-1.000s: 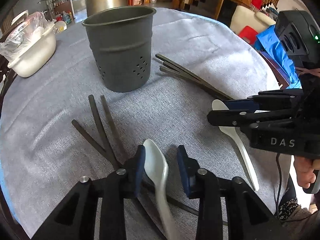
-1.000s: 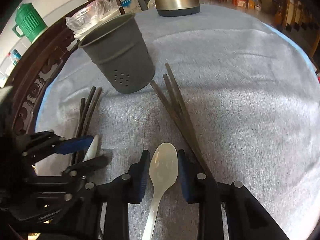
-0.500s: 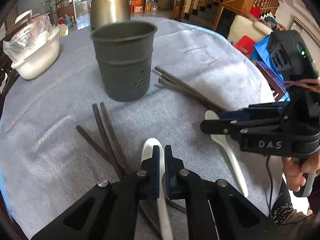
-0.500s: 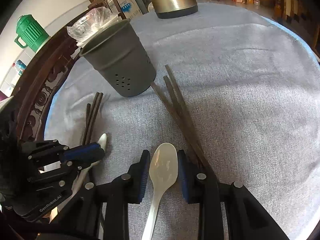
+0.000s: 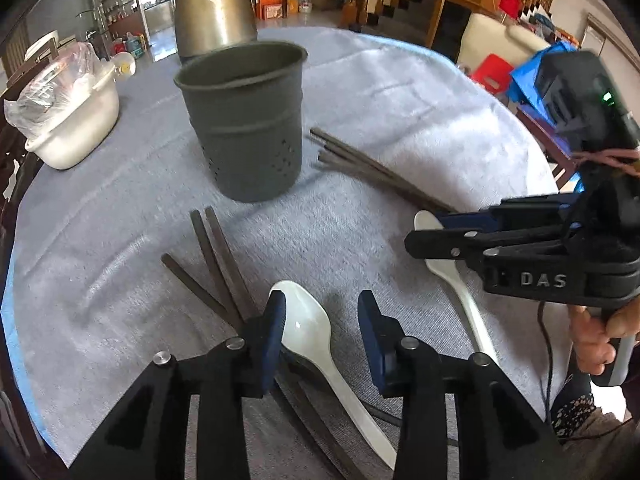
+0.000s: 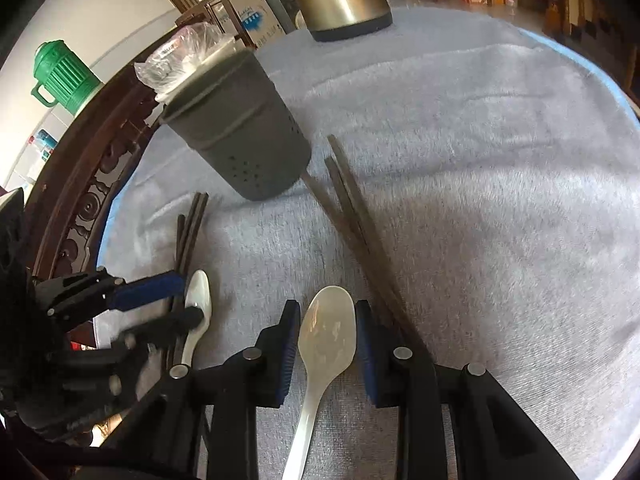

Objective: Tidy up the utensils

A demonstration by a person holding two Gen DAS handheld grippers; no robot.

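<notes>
Left claw [image 5: 320, 328]: jaws have just been opening and now stand apart around the bowl of a white spoon [image 5: 308, 332]. The spoon touches the left pad only; the right pad is clear of it, so there is no grip. It lies on the table [image 5: 380, 100], across dark chopsticks [image 5: 216, 256].

Centre: the grey utensil holder [image 5: 244, 120] stands upright and looks empty from this angle, well apart from both spoons.

Right claw [image 6: 324, 344]: jaws sit just beside a second white spoon [image 6: 326, 336], one on each flank of its bowl. Whether the pads actually press on it cannot be told. More chopsticks [image 6: 352, 216] run beside its right jaw.

Risks: a closure on the smooth, rounded left spoon could squeeze it out sideways. A chopstick beneath may be pinched with it. Either lift could scatter the sticks.

Pose: both claws point steeply down at the table. A hand [image 5: 600, 336] grips the right handle.
</notes>
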